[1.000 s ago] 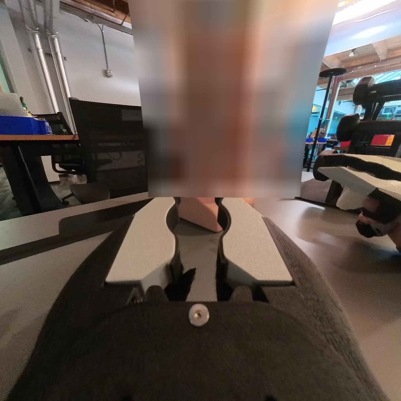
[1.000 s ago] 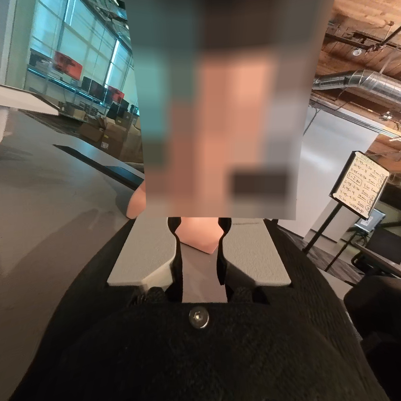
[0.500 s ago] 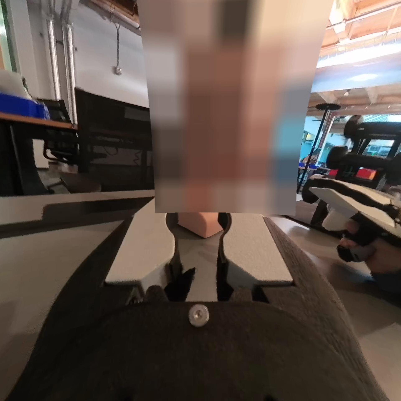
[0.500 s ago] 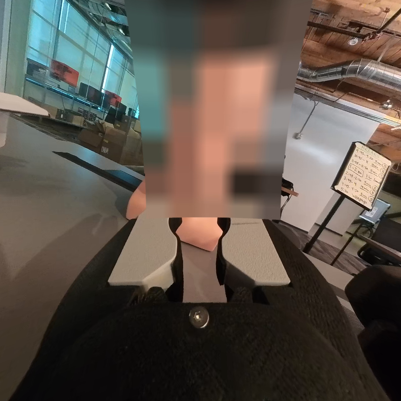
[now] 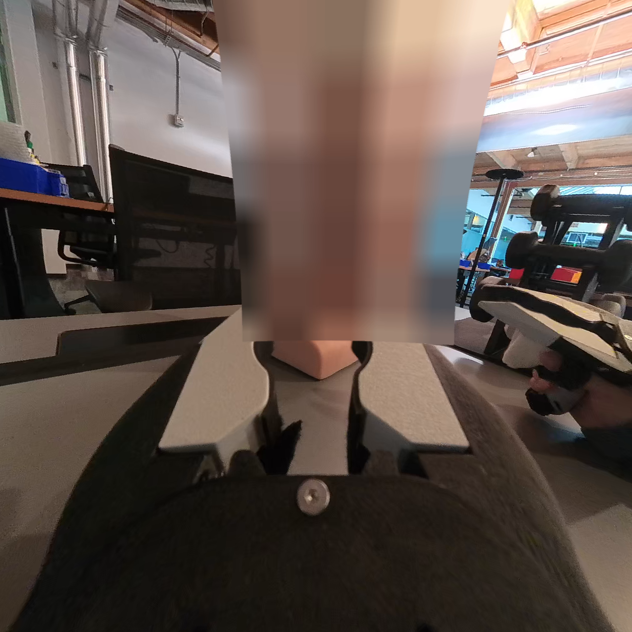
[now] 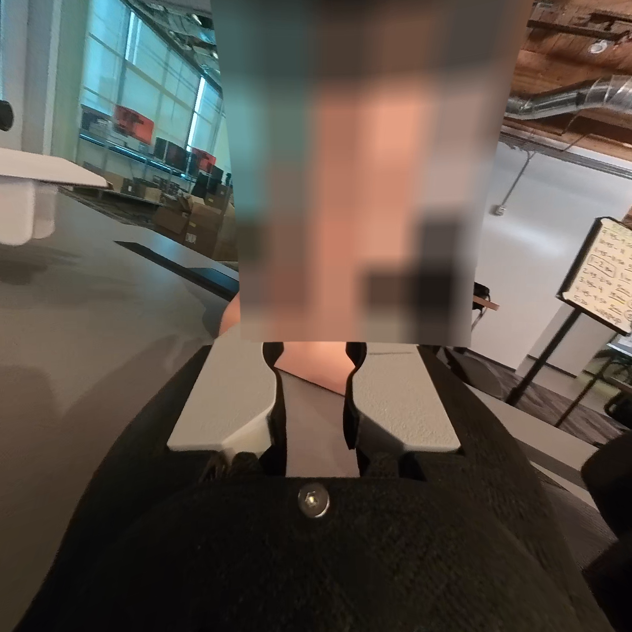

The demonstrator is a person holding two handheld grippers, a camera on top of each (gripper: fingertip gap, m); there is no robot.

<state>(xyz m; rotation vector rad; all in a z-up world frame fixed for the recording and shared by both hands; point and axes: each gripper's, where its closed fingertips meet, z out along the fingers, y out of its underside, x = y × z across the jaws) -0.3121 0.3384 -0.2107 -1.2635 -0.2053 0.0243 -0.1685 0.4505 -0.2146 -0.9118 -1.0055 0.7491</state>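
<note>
Both grippers sit low over the grey table (image 5: 85, 393), aimed at a pink block whose upper part is hidden by a masked patch.

Left gripper (image 5: 313, 362): fingers spread, a gap between them; the block's (image 5: 316, 360) corner shows at frame centre just past the tips. We can't tell if the tips touch it. Body is level, close to the tabletop, likely so the block stays centred on the finger line.

Right gripper (image 6: 313, 362): fingers also apart, nothing pinched; the block (image 6: 318, 367) lies in the gap at their far end, contact unclear. At right edge of the left view it's (image 5: 533, 328) held slightly raised, a hand (image 5: 561, 383) wrapped round the handle.

Whiteboard (image 6: 602, 273) on a stand, right edge. Blue bin (image 5: 30, 181) on a desk, upper left.
</note>
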